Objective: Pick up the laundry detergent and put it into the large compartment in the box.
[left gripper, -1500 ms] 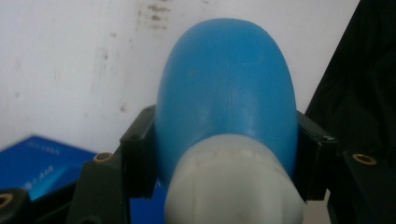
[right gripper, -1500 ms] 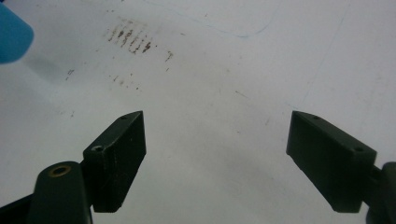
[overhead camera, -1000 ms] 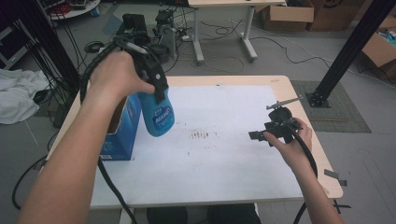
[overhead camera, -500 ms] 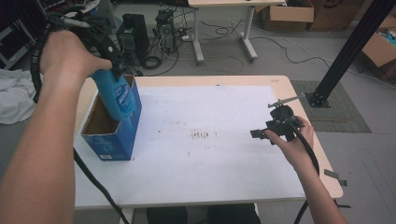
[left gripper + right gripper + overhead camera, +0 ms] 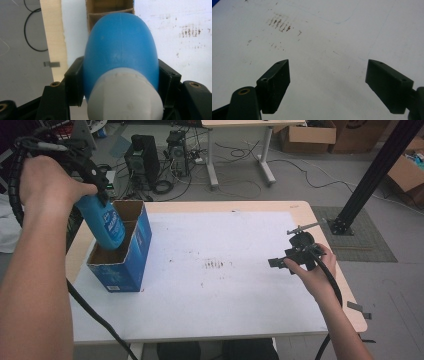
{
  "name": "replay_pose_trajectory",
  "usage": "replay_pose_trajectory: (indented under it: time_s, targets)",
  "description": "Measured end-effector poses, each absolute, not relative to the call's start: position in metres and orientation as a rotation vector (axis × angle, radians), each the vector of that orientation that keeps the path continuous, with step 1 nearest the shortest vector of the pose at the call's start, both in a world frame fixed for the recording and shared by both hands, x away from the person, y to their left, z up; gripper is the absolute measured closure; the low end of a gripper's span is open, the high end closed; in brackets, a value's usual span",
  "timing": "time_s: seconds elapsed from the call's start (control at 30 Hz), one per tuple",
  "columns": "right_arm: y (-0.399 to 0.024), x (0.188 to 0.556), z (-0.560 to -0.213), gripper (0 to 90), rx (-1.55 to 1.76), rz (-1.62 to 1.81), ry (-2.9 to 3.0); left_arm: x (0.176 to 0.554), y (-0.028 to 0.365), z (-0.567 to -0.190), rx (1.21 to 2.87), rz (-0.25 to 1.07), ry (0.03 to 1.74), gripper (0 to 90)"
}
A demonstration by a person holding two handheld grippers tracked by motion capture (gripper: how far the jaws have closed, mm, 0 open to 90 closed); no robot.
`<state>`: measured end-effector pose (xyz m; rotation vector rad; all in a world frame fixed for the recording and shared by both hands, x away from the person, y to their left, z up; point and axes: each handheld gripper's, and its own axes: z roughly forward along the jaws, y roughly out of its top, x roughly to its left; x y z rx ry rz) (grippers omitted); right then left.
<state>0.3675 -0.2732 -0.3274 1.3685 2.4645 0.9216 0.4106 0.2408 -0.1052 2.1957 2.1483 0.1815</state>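
A blue bottle point(image 5: 106, 224) with a grey cap point(image 5: 125, 97) hangs bottom-down in my left gripper point(image 5: 92, 195), which is shut on it near the cap. Its lower half dips into the open top of a blue cardboard box point(image 5: 131, 265) at the table's left. In the left gripper view the bottle point(image 5: 120, 50) sits squeezed between both jaws, with the box's brown inside point(image 5: 110, 10) beyond it. My right gripper point(image 5: 280, 262) hovers open over the white sheet at the right, its fingertips point(image 5: 274, 80) wide apart with nothing between them.
A white sheet point(image 5: 225, 290) with small dark smudges point(image 5: 215, 265) covers most of the wooden table point(image 5: 305, 210). A black stand point(image 5: 370, 175) rises past the far right corner. Computers, cables and cardboard boxes lie on the floor behind.
My left gripper carried the bottle from above the table's middle-left over to the box and lowered its bottom into the opening. The right gripper stayed put.
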Motion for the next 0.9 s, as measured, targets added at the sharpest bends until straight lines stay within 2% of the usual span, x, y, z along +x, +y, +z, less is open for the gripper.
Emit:
replay_pose_trajectory:
  time_s: [0.53, 0.9]
  targets:
    - [-0.272, 0.368, -0.33, 19.7, 1.37, 0.912, 2.471, 0.417, 0.246, -0.134, 2.199, 0.143, 2.16, 38.3]
    - [-0.271, 0.367, -0.331, 19.7, 1.365, 0.911, 2.477, 0.423, 0.246, -0.168, 2.214, 0.108, 2.162, 38.3]
